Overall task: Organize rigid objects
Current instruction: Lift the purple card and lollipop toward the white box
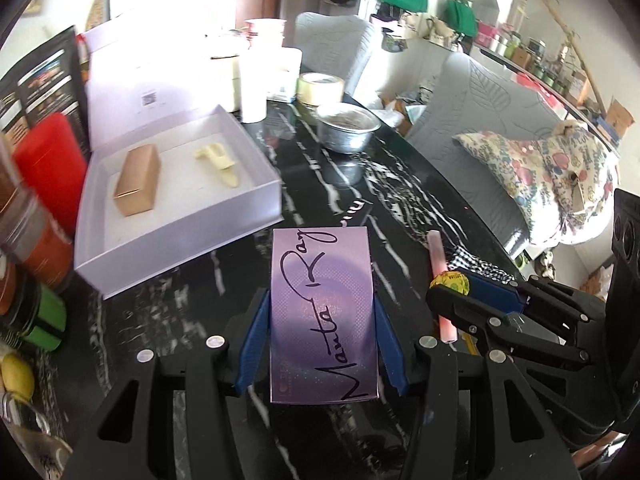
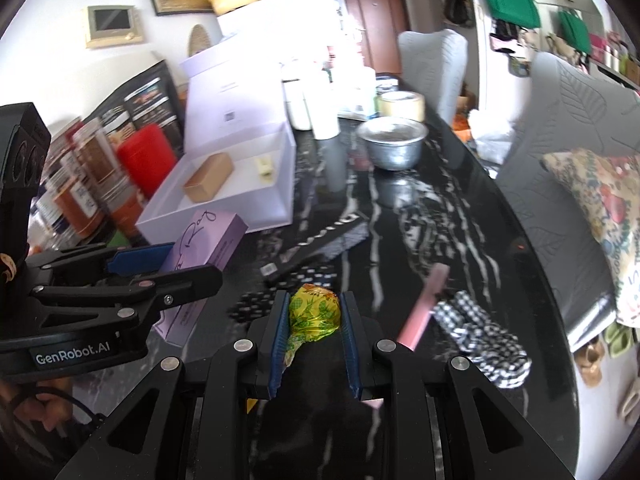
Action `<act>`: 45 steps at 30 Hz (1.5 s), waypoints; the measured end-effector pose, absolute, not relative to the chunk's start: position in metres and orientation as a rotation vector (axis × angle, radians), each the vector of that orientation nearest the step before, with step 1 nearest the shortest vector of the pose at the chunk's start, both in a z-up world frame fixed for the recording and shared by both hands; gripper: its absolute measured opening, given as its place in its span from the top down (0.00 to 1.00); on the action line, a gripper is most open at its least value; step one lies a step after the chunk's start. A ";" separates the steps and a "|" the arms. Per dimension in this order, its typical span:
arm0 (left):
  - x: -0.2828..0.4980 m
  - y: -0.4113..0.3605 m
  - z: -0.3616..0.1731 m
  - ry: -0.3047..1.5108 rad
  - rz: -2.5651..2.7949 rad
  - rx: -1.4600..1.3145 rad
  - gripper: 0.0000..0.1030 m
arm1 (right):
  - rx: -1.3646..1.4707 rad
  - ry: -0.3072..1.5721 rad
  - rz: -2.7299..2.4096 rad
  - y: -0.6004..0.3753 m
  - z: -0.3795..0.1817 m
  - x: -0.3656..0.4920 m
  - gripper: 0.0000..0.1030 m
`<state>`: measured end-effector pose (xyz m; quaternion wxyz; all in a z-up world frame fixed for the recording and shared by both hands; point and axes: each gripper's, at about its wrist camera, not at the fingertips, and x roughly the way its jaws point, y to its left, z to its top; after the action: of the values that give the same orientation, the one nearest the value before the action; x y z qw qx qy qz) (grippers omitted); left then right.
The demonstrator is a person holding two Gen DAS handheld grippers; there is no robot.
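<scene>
My left gripper (image 1: pixel 320 312) is shut on a purple box (image 1: pixel 323 312) with "Manta Ray" written on it, held above the black marble table (image 1: pixel 352 208). The box also shows in the right wrist view (image 2: pixel 208 240). My right gripper (image 2: pixel 314 312) is shut on a yellow-wrapped lollipop (image 2: pixel 314 314), seen from the left wrist view (image 1: pixel 450 282) just right of the box. An open white box (image 1: pixel 176 216) at the left holds a brown carton (image 1: pixel 138 186) and a cream-coloured piece (image 1: pixel 218 164).
A pink stick (image 2: pixel 422 306), a checkered cloth (image 2: pixel 480 336) and a flat black box (image 2: pixel 320 248) lie on the table. A metal bowl (image 1: pixel 347 127), tape roll (image 1: pixel 320 87) and white cups stand behind. Jars and a red case (image 1: pixel 52 160) line the left edge. Grey chairs stand right.
</scene>
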<state>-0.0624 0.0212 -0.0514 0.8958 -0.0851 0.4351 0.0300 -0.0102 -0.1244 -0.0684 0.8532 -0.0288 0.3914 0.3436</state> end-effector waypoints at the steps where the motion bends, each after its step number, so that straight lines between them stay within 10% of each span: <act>1: -0.067 0.025 -0.051 0.897 0.075 -0.185 0.51 | -0.064 0.822 0.735 -0.121 -0.068 -0.012 0.76; 45: -0.119 0.118 -0.012 0.766 0.291 -0.264 0.51 | -0.232 0.702 1.018 -0.006 -0.027 -0.051 0.76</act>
<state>-0.1190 0.1182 -0.0118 0.9087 -0.1279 0.3715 0.1412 -0.0507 -0.0057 -0.0274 0.8084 -0.1085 0.3285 0.4761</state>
